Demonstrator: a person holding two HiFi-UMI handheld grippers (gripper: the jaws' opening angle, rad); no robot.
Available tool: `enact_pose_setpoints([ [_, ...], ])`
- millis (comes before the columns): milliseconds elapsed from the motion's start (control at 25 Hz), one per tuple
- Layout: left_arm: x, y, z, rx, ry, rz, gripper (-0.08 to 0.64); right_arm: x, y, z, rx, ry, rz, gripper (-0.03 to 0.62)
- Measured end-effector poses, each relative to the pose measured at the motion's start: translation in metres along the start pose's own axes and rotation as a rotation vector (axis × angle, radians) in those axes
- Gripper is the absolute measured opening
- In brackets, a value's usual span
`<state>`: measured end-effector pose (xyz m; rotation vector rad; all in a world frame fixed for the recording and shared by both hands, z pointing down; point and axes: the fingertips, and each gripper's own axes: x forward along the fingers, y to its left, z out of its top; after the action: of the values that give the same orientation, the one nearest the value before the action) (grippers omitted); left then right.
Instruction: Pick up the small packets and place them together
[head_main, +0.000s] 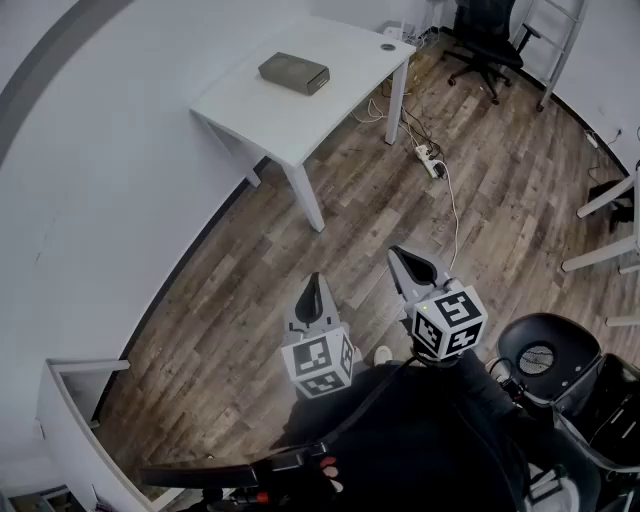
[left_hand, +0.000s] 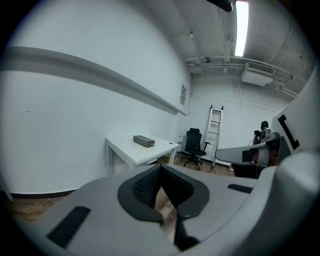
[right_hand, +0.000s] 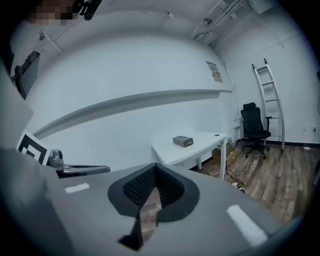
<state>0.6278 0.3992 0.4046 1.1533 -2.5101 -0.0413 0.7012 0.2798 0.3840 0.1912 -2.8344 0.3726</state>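
Observation:
A white table (head_main: 268, 118) stands far ahead against the wall, with a grey-brown box (head_main: 294, 73) lying on its top. No small packets show in any view. My left gripper (head_main: 316, 279) and right gripper (head_main: 397, 253) hang side by side over the wooden floor, well short of the table. Both are shut with nothing between their jaws. In the left gripper view the left gripper (left_hand: 161, 173) points toward the table (left_hand: 131, 153) and the box (left_hand: 144, 141). From the right gripper (right_hand: 154, 170), the box (right_hand: 183, 141) lies on the table (right_hand: 197, 150) further off.
A black office chair (head_main: 484, 38) and a ladder (head_main: 560, 40) stand at the back right. A power strip (head_main: 429, 160) with cables lies on the floor by the table leg. A black round seat (head_main: 545, 355) is at my right, and white furniture legs (head_main: 606, 228) are beyond it.

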Motion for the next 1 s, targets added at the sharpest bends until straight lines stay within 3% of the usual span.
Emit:
enact_pose_setpoints([
  [640,-0.001,0.017,0.003,-0.01,-0.002,-0.001,-0.002,0.01,0.008,-0.001,0.011,-0.002,-0.017,0.002],
  [1000,-0.022,0.055,-0.013,-0.041,0.016,-0.006,-0.002,0.02,0.039,-0.009,0.034,-0.032,-0.015,0.002],
])
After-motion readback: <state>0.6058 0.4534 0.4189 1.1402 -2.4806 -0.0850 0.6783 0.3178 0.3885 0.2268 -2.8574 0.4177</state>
